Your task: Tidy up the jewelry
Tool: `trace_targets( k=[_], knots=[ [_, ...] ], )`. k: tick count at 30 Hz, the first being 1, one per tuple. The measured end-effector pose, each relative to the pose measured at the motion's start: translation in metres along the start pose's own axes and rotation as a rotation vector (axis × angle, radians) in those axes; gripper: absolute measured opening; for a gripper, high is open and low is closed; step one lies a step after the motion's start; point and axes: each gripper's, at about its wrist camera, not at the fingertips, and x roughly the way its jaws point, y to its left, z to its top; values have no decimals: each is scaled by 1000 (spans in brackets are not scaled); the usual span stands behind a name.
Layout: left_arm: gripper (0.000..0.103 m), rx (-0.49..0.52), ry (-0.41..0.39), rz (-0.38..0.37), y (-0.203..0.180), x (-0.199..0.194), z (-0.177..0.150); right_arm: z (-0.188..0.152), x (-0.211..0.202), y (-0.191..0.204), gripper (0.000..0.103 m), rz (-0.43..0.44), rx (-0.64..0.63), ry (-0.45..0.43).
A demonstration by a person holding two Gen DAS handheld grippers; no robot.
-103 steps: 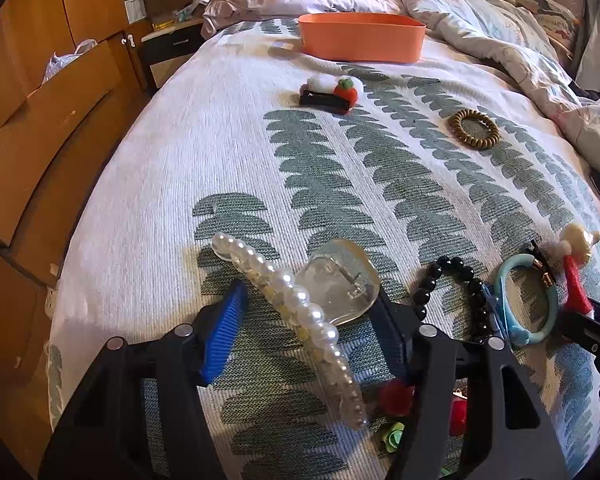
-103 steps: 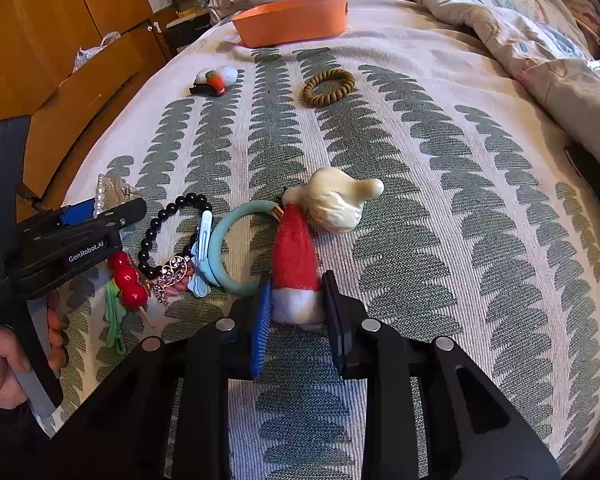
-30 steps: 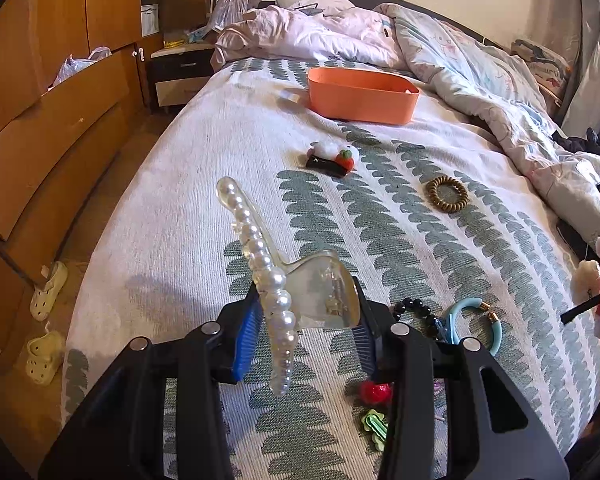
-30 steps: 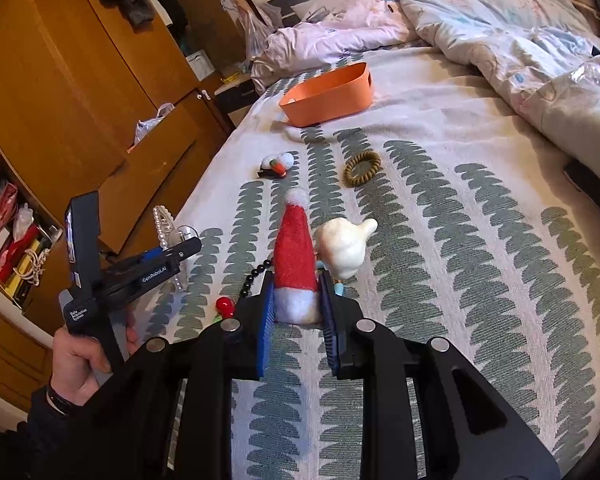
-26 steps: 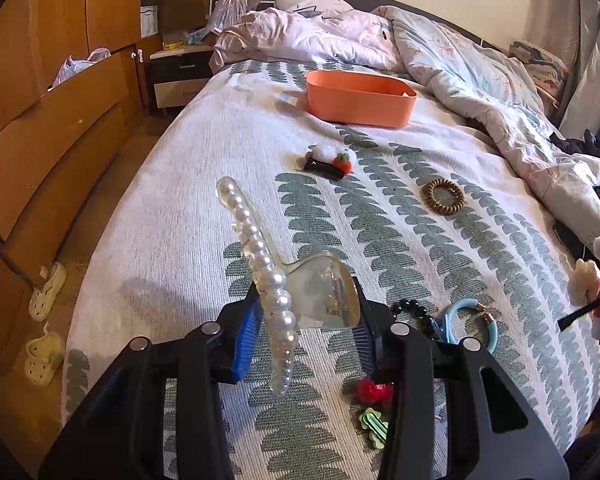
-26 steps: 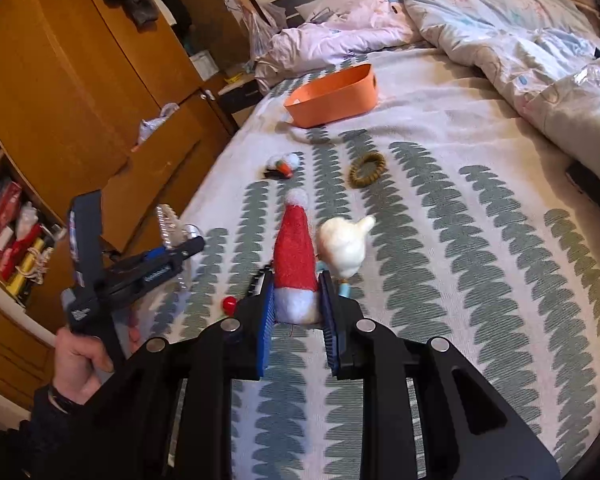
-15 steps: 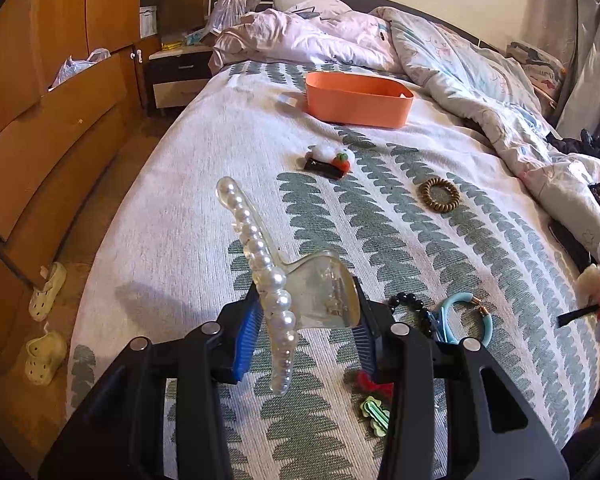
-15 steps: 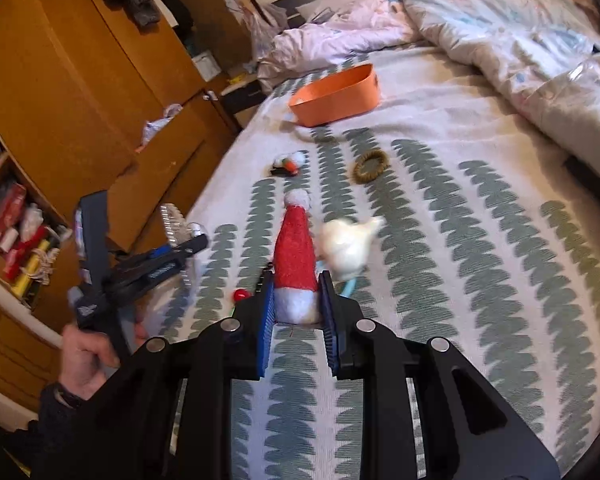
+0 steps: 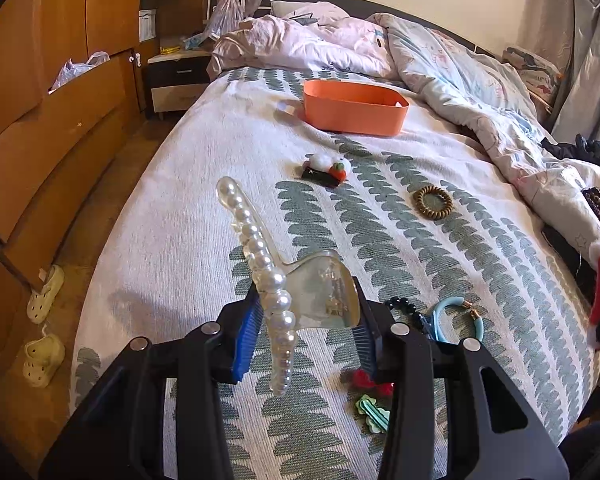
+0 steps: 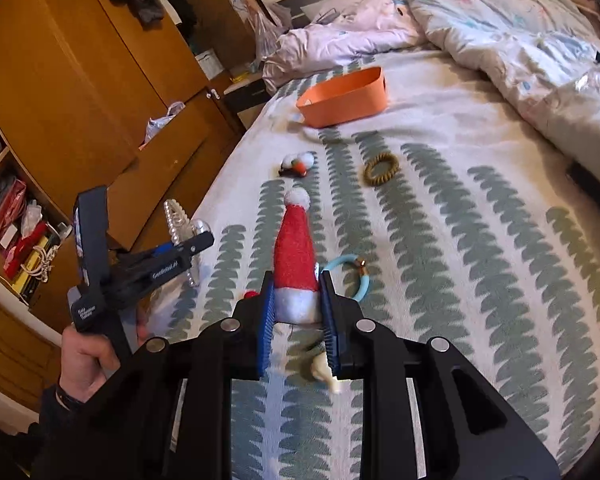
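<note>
we have both pieces lifted clear of the bedspread (image 9: 180, 240). our left gripper (image 9: 304, 332) is pinching the clear hinge tab of the pearl hair claw (image 9: 268, 280), whose pearl row stands up and tilts away from us. our right gripper (image 10: 296, 316) is clamped on the white brim of the santa hat clip (image 10: 294, 252), and a cream-coloured part of it dangles blurred below the pads.

the orange bin (image 9: 354, 106) sits at the far end of the bed, well apart from both grippers, so we judge the step in hand is the carry to it. to do it well we keep both grips firm, travel level and high enough to pass over the fuzzy clip (image 9: 324, 168) and the coil hair tie (image 9: 432, 202), and let go only once each piece is above the bin's opening. the dangling part could snag the bin's rim, so we come in from above.
</note>
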Motion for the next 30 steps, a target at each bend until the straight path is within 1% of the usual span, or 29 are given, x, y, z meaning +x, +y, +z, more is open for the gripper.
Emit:
trace_targets(
  k=[6,12,16,20,22,24,27,30],
  knots=[
    [42,6,-1,-14,-3,-2,7,14,0,4,22,-3,-15,-9],
    [42,23,-18,-23,-9,-4,23,36,9,6,22,-21,-40,-6],
    [42,34,-27,-12,-10,-3,38,59,17,5,22,-38,-64,-8],
    [42,51,-35,-2,-12,3,59,89,34,0,22,-57,-80,-1],
    [42,61,-44,10,-15,10,71,100,44,-2,22,-68,-86,3],
    [42,59,-42,5,-15,20,79,112,58,-6,22,-86,-96,14],
    [42,55,-24,9,-17,39,88,128,80,-13,22,-107,-101,27],
    [42,52,-5,10,-18,59,94,136,102,-26,22,-111,-87,52]
  ],
)
